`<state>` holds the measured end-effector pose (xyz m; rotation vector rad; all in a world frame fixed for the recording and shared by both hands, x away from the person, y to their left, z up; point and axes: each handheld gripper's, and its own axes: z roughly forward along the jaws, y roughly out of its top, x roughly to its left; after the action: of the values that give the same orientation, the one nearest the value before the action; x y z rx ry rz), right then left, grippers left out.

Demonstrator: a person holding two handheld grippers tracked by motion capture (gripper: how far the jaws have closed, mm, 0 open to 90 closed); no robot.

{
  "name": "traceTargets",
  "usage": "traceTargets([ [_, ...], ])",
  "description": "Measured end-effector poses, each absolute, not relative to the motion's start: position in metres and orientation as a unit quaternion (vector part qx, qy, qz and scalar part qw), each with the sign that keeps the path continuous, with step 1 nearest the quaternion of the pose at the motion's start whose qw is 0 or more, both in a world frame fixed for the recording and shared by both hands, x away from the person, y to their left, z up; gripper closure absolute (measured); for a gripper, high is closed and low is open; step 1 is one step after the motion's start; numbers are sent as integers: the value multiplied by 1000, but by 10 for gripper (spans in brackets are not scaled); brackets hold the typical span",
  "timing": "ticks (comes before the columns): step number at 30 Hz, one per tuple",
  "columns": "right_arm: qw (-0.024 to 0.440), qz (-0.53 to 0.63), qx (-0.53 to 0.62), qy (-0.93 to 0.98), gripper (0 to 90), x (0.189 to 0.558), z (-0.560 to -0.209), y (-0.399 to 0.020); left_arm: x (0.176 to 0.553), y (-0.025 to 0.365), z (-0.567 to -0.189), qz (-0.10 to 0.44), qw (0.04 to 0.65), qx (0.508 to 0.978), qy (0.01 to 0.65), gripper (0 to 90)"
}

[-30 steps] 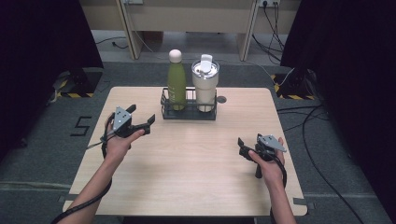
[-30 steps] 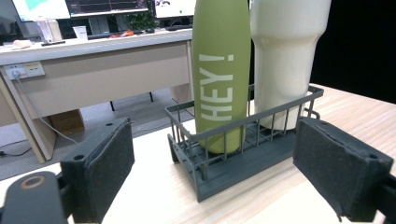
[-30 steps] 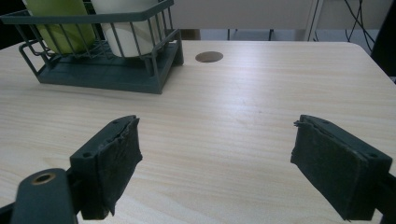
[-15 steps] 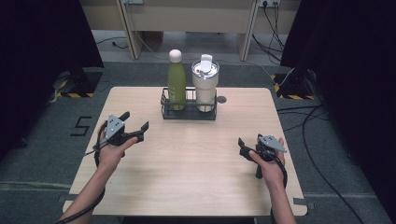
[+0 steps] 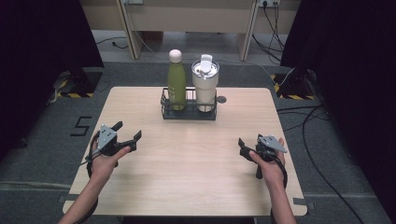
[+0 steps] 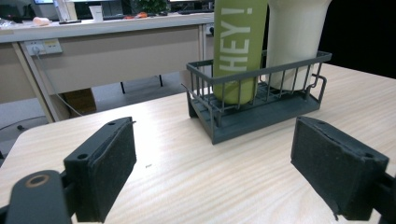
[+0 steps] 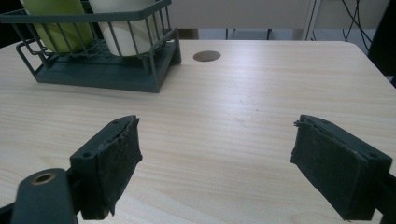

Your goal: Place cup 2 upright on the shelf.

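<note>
left gripper (image 5: 127, 135) — held near the table's (image 5: 196, 163) left edge, jaws apart, just closing, nothing gripped | right gripper (image 5: 243, 145) — near right edge, jaws apart, nothing gripped | rack (image 5: 188, 113) — at far edge, bottle (image 5: 176, 86) and tumbler (image 5: 204, 84) stood inside

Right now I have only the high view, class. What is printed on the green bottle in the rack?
Observer: The green bottle reads "HEY!" in white letters running up its side.
Operator: Does the rack have anything to lift it by?
Observer: Yes, the rack has a small wire loop sticking out at one end.
Operator: Are the right gripper's pads sound?
Observer: The right gripper is open, and the pad at the left of its own view is frayed along the edge.
</note>
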<state>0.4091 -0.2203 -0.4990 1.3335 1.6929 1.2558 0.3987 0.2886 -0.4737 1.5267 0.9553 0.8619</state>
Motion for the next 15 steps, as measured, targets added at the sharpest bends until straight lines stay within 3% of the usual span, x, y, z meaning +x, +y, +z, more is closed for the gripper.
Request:
traceTargets([
  [15, 315, 486, 504, 641, 142, 408, -499, -220, 378, 298, -510, 344, 533, 639, 435, 137],
])
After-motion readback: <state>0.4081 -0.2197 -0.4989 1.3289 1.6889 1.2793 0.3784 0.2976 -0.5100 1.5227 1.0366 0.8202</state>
